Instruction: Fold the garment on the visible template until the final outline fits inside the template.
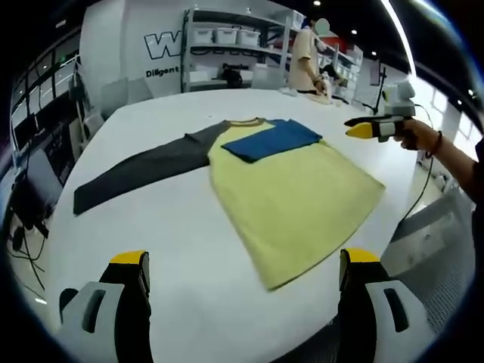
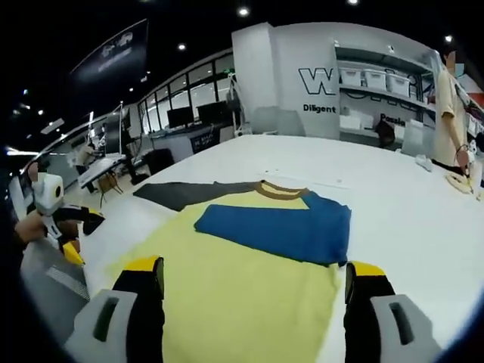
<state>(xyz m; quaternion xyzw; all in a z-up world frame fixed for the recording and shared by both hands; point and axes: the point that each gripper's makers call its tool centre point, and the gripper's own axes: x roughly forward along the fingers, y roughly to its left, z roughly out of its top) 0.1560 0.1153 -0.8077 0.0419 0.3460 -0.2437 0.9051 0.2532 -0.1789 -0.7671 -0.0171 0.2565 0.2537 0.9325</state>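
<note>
yellow shirt (image 1: 295, 200) flat on white table (image 1: 151, 227), blue sleeve (image 1: 272, 140) folded in, both grippers' fingers spread, bare tabletop around

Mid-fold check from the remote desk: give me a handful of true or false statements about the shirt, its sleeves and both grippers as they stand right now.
1. The blue sleeve is folded across the yellow body of the shirt. True.
2. The dark grey sleeve is folded in as well. False: it lies stretched out flat on the white table, away from the body.
3. The left gripper has its jaws clamped on the hem. False: its jaws stand wide apart, holding nothing.
4. The right gripper hangs open over the yellow body. True.
5. A person stands at the far side of the table. True.
6. The collar is red. False: it is brown.
</note>
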